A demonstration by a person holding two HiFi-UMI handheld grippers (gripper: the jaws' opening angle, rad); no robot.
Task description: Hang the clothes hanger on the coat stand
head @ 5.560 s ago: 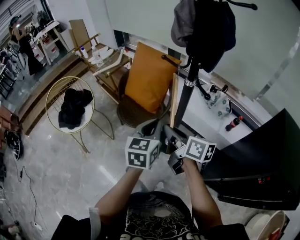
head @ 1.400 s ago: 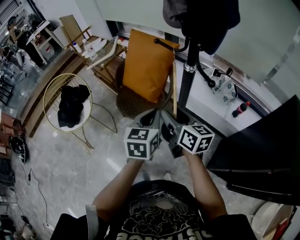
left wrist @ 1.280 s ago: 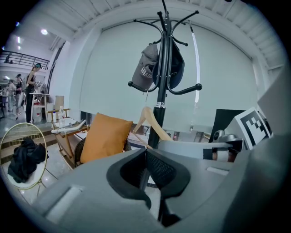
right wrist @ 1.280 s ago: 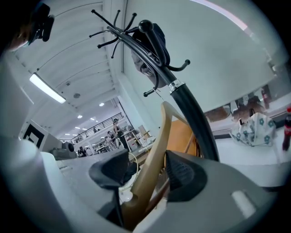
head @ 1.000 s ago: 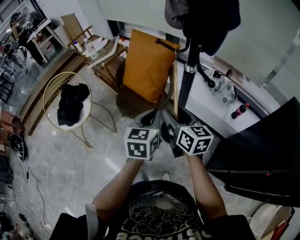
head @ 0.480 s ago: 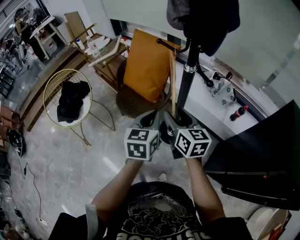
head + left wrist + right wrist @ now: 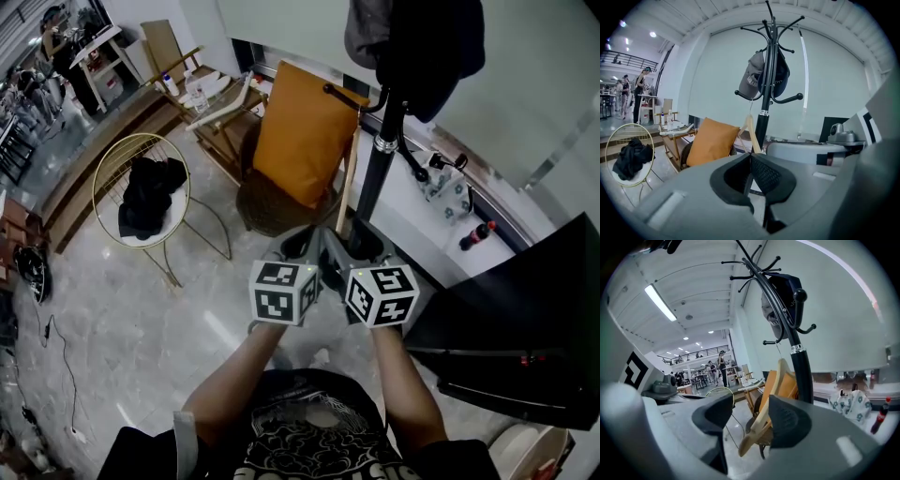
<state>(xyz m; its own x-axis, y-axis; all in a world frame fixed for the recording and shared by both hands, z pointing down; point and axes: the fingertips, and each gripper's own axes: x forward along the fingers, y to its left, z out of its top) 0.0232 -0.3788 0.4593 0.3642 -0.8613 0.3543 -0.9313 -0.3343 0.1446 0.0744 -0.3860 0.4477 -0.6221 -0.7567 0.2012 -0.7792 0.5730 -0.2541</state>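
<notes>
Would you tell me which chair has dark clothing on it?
The gold wire chair at far left; the brown chair by the coat stand holds an orange cushion.

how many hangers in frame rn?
1. A wooden hanger beside the coat stand pole, apparently hooked on a lower arm; its lower end sits between the right gripper's open jaws. None seen elsewhere; the hung caps could hide more.

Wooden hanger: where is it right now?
In the head view the wooden hanger is upright at centre, with the orange cushion on its left and the coat stand on its right. Its lower end sits between the parted jaws of the right gripper.
</notes>
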